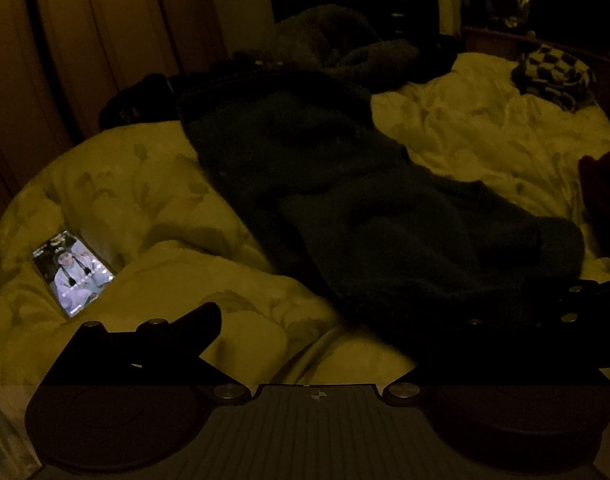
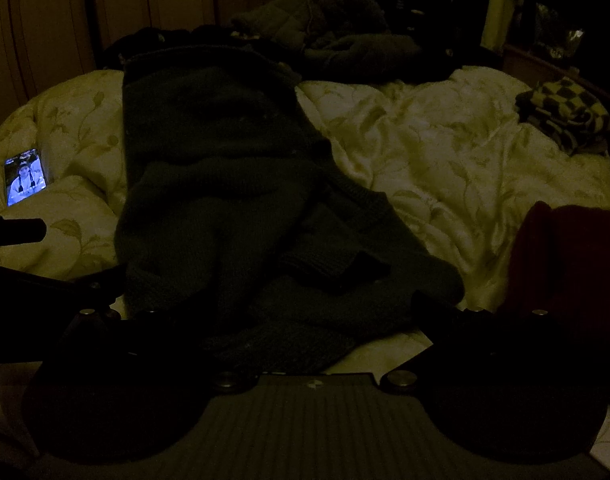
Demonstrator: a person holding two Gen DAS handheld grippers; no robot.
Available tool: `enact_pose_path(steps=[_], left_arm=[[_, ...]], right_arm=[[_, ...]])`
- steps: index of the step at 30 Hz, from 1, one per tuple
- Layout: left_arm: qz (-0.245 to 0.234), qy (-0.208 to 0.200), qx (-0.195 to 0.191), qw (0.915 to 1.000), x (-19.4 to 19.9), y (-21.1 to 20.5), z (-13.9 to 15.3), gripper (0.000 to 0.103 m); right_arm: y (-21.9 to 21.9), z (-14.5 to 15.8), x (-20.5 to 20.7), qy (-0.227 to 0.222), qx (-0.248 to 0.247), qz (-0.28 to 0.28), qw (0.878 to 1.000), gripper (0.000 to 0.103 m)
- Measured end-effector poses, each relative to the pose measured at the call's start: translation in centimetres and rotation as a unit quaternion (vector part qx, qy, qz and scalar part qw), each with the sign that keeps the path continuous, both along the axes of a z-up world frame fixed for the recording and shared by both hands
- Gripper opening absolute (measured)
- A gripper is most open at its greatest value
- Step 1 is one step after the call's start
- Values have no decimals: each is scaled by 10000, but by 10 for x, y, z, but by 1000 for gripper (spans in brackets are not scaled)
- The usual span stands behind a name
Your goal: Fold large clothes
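Note:
A large dark knitted garment (image 1: pixel 345 184) lies lengthwise on a pale floral duvet (image 1: pixel 137 192), partly folded over itself; in the right wrist view it (image 2: pixel 233 200) runs from the bed's far side to the near edge. My left gripper (image 1: pixel 389 320) is open, its fingers wide apart low over the garment's near end and the duvet. My right gripper (image 2: pixel 293 320) is open, fingers spread either side of the garment's near end. The room is very dim. The left gripper's dark body shows at the left edge of the right wrist view (image 2: pixel 17 232).
A lit phone (image 1: pixel 71 270) lies on the duvet at left, and shows in the right wrist view (image 2: pixel 24 176). A checkered cloth (image 2: pixel 565 114) lies at the far right. A dark red cloth (image 2: pixel 565 260) is at near right. Dark clothes (image 2: pixel 329 28) are piled at the bed's far side.

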State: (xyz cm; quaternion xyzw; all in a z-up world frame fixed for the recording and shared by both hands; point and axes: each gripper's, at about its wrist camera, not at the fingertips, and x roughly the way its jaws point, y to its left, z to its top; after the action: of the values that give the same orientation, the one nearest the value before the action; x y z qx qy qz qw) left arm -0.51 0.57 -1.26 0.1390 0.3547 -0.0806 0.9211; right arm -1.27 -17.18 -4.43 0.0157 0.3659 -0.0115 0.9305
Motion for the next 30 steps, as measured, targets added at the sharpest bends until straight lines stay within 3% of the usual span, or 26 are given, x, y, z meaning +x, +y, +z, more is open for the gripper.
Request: enact_pose_path(steps=[30], left_arm=[[15, 80, 8, 10000, -1, 1, -4, 103]], right_arm=[[0, -4, 0, 52, 32, 10, 10000, 103]])
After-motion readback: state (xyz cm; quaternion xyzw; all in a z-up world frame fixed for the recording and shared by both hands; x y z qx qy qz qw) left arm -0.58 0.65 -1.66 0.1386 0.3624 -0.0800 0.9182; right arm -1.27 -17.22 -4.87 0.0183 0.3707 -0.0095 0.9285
